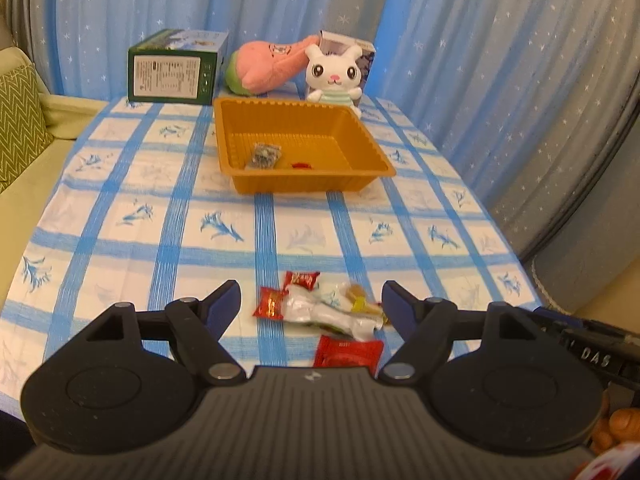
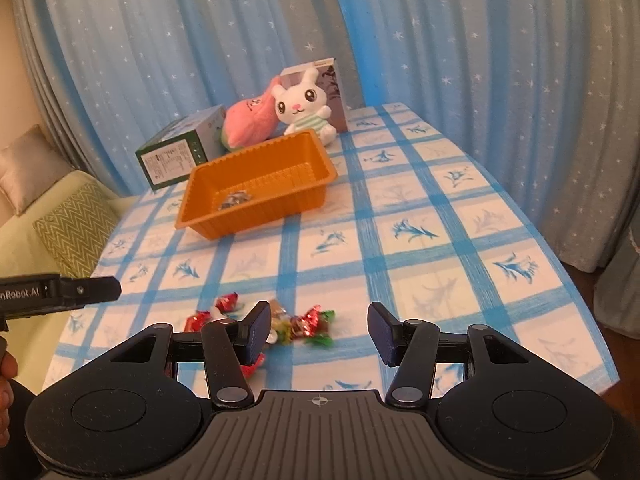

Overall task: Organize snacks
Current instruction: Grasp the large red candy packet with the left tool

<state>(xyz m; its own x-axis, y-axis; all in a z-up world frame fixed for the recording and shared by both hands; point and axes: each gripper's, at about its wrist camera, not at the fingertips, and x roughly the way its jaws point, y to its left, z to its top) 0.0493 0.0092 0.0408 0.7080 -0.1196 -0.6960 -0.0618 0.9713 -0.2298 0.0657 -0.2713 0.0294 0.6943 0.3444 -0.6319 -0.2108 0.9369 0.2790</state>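
A big table with a blue and white checked cloth (image 1: 132, 184) fills both views. At its far end sit a green box (image 1: 176, 68), a pink plush toy (image 1: 272, 64) and a white bunny toy (image 1: 334, 74). Just in front of them is the orange tray (image 1: 360, 128). It already holds 2 small things: a dark packet (image 1: 265, 156) and a little red one (image 1: 301, 165).

The snack pile (image 1: 332, 312) lies on the cloth at the near end, well apart from the tray. In it I can see red packets and a long white wrapper (image 1: 340, 314). The white wrapper lies slanted, from upper left to lower right in the left view.

The left gripper (image 1: 310, 304) is wide apart and holds nothing. The pile sits right between its 2 fingers, straight ahead and low. The right gripper (image 2: 318, 328) is also wide apart and empty. From there the snacks (image 2: 308, 326) lie ahead but toward its left finger (image 2: 256, 332), and that finger hides some of them.

So I think the left gripper is the nearer one and lined up better. It may need to turn a bit so its fingers close across the thin side of a packet, not along the long side. Then the snack has to go forward, far up the table, to reach the tray. The shiny wrappers may slip.
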